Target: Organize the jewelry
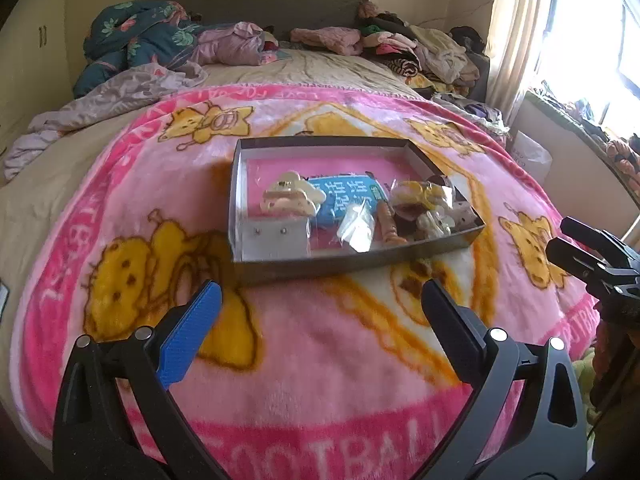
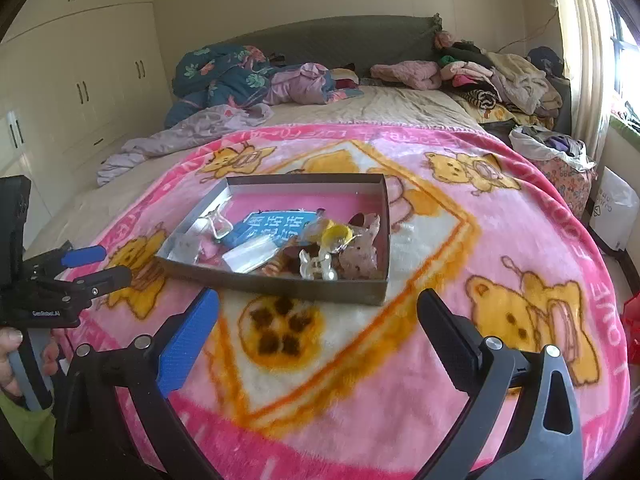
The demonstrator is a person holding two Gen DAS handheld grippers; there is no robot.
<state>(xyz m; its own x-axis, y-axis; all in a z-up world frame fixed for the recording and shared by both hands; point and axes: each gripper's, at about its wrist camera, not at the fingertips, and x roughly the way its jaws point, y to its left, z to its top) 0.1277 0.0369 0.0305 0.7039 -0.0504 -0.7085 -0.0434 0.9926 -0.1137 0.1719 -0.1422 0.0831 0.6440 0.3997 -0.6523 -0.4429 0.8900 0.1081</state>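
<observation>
A shallow grey box with a pink floor lies on a pink bear-print blanket. It holds a cream hair claw, a blue printed card, a small clear bag, a grey earring card, a yellow ring and several other trinkets. My left gripper is open and empty, just in front of the box. My right gripper is open and empty, also in front of the box. Each gripper shows in the other's view: the right, the left.
The blanket covers a bed. Heaped clothes and bedding lie at the head end. White wardrobes stand to the left. A curtain and bright window are on the right, with bags by the bed.
</observation>
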